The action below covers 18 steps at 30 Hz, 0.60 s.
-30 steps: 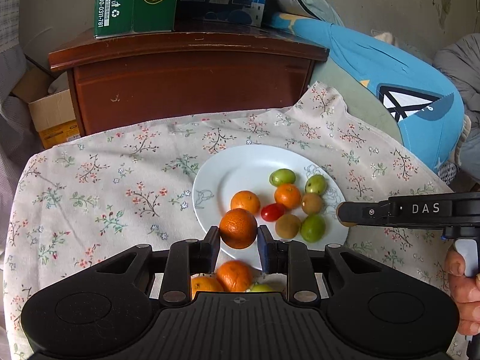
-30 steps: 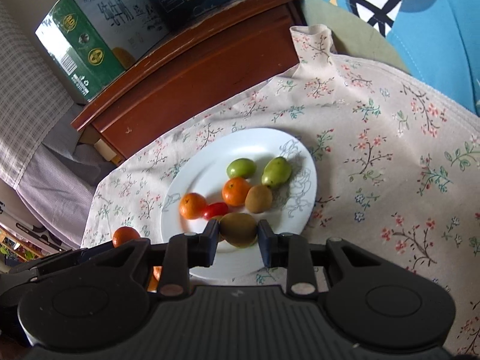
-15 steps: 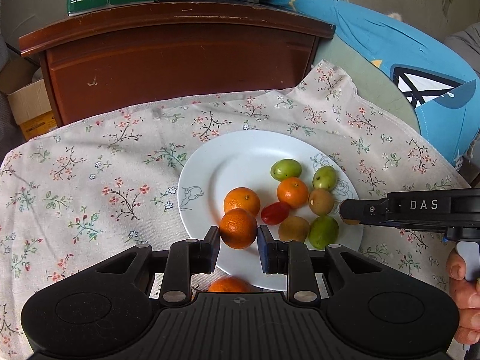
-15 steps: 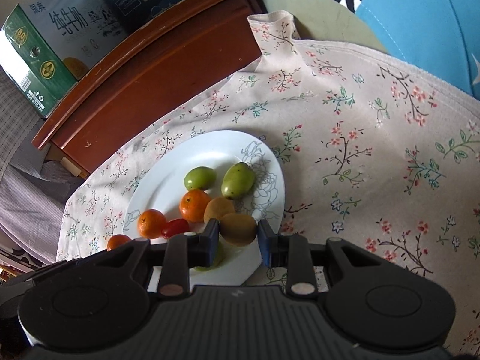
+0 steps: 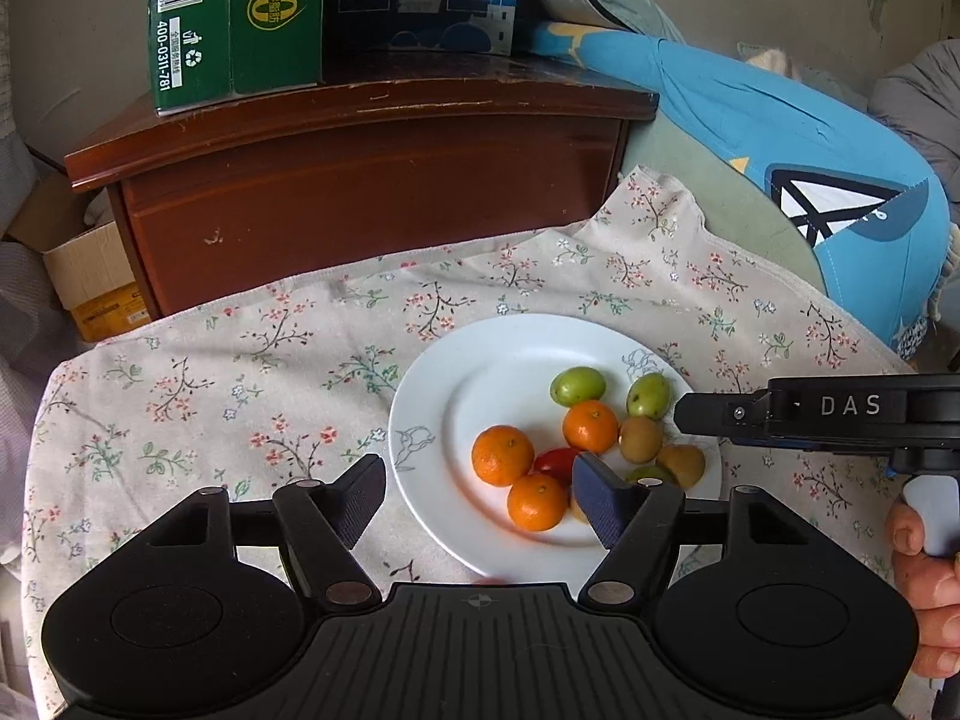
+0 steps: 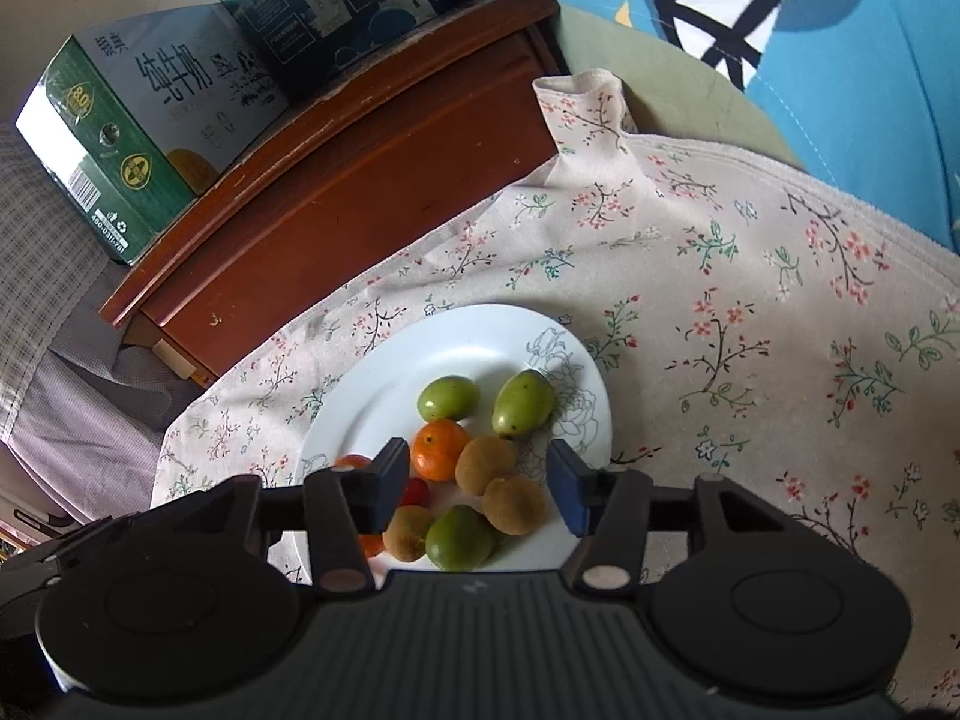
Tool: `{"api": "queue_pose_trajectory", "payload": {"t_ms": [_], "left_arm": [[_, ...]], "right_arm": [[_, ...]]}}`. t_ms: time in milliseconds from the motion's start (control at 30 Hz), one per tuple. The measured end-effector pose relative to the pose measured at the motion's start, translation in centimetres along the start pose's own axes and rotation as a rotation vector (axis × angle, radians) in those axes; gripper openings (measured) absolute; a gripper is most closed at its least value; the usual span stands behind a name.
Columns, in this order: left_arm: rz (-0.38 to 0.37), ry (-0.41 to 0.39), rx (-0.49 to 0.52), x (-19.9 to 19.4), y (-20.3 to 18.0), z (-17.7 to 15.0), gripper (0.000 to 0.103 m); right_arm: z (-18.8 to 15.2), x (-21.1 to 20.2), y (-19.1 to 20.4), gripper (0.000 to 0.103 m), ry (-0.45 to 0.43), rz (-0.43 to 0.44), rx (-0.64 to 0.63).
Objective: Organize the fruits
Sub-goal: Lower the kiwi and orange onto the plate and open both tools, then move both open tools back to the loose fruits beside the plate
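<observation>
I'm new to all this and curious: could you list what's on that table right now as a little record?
surface: flowered cloth
plate: white, holding fruit
oranges: three, nearest
green fruits: three, one
brown fruits: three, one
red tomato: one
left gripper: jaws opening, nothing gripped
right gripper: jaws opening, nothing gripped

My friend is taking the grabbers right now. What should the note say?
Left gripper: jaws opening, nothing pinched; an orange lies on the plate just below them.
Right gripper: jaws opening, nothing pinched; a kiwi lies on the plate under them.
On the plate: three oranges, three green fruits, three kiwis, one tomato, all clustered on its right half.
Done: every fruit in view is on the plate.
Left: lift both grippers clear, then check the cloth near you for stray fruit, since the grippers hide that part.
</observation>
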<state>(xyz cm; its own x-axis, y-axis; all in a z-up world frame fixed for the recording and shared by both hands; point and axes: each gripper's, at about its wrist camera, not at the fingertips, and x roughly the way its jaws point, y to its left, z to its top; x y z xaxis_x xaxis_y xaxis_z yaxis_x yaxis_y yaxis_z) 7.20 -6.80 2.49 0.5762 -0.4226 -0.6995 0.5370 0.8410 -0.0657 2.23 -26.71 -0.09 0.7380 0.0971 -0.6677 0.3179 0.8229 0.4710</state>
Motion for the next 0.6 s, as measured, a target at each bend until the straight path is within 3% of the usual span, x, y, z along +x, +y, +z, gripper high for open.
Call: {"api": "queue_pose_trajectory", "payload": {"t_ms": [233, 333, 533, 600], "left_arm": [[0.011, 0.046, -0.031, -1.8, 1.6, -1.9, 0.071], [0.028, 0.063, -0.002, -2.9, 1.8, -2.8, 0.08], [0.033, 0.099, -0.01, -3.8, 2.4, -3.6, 0.083], [0.07, 0.103, -0.025, -3.5, 3.0, -3.5, 0.083]], "right_arm": [[-2.9, -1.1, 2.1, 0.058, 0.078, -0.035, -0.136], [-4.6, -1.8, 2.9, 0.062, 0.106, -0.046, -0.184], [-7.6, -2.8, 3.6, 0.063, 0.154, -0.026, -0.254], [-8.2, -2.7, 4.1, 0.063, 0.166, -0.008, -0.306]]}}
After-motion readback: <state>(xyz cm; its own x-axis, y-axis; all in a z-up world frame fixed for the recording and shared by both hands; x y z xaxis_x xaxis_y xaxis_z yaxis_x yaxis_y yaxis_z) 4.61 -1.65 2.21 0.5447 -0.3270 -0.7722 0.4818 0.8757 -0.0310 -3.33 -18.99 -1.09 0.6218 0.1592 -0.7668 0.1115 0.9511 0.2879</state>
